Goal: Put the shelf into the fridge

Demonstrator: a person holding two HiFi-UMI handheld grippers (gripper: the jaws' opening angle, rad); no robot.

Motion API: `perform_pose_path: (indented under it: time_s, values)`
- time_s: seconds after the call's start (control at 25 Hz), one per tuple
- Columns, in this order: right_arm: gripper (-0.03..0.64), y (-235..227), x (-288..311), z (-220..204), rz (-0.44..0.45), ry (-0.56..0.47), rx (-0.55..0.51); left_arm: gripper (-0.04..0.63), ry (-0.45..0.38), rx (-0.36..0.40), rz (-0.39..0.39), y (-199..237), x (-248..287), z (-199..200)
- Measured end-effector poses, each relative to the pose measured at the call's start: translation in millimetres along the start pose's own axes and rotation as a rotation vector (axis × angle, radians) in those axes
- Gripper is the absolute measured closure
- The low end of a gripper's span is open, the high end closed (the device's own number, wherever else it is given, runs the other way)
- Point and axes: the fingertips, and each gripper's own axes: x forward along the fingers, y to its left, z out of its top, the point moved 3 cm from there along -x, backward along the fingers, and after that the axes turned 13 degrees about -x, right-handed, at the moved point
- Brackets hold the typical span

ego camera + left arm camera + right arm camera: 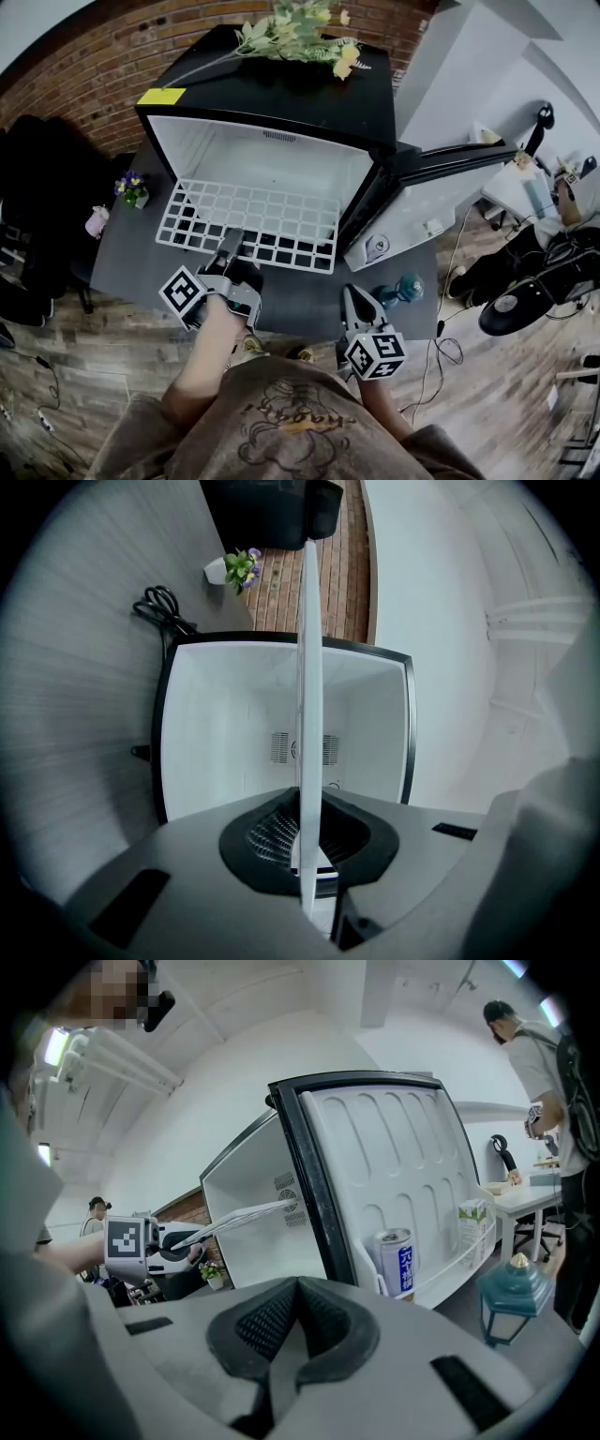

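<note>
Shelf (253, 225) of white wire is clamped by its near edge in the left gripper (232, 246), whose jaws are closed onto the rim; in the left gripper view the grid shows edge-on as a thin white strip (309, 714) running straight ahead from between the pads. Ahead of that gripper stands the black fridge (281, 94), its white inside open toward it. The shelf's far edge reaches into the opening while most of the grid sticks out toward the gripper; how deep it sits, or whether it rests on a ledge, is hard to tell from here.

The fridge door (412, 202) hangs open ahead and to the right of the left gripper, directly in front of the right gripper (354, 305). The right gripper is well apart from the shelf, its jaws pressed together with nothing between them. Straight ahead of it, the door's rack holds a can (397, 1262) and a carton (473, 1222); just to its right stands a teal lantern (401, 289).

Beyond the left gripper, a flower spray (300, 37) and a yellow note (161, 96) lie on the fridge top. To its left stands a small flower pot (131, 187).
</note>
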Motion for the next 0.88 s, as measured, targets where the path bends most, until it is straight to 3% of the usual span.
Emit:
perform_pose_path:
  time_s: [0.88]
  values:
    - [0.618,-1.7,-1.6,-2.4,-0.039,0.006,0.009,0.548,0.023,0.047,0.031,8.9,4.1,5.3]
